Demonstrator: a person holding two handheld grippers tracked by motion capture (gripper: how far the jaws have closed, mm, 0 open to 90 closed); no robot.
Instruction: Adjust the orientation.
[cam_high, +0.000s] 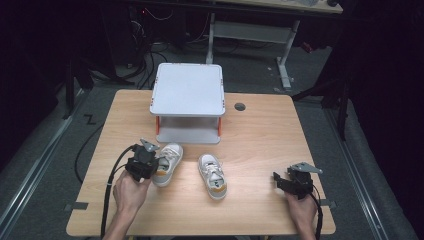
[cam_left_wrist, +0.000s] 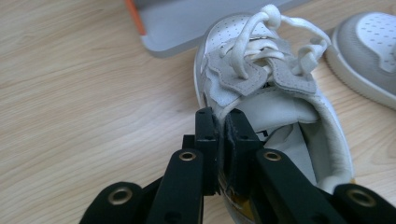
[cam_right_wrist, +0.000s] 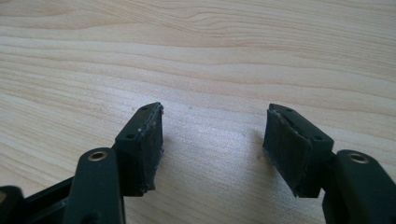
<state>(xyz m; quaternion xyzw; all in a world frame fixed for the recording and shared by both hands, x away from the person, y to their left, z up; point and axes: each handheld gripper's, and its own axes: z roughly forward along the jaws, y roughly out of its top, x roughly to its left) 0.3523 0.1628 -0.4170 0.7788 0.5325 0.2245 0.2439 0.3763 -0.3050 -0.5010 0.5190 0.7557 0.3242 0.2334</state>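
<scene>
1. Closest to the near edge of the tabletop (cam_high: 260, 125), two hands each hold a hand-held gripper.
2. Left hand-held gripper (cam_left_wrist: 223, 122) is clamped tight on the inner collar of the left shoe (cam_left_wrist: 261, 102), one jaw inside the opening, one outside.
3. That shoe (cam_high: 167, 170) lies left of centre, its toe just short of the grey shelf stand (cam_high: 188, 102).
4. Its mate, the right shoe (cam_high: 213, 175), sits just beside it, apart, toe pointing away from the near edge.
5. Right hand-held gripper (cam_right_wrist: 212, 140) rests near the front right corner, jaws spread wide with nothing between them, bare wood ahead.
6. Open tabletop stretches between the right shoe and the right hand-held gripper, and along the right side of the stand.
</scene>
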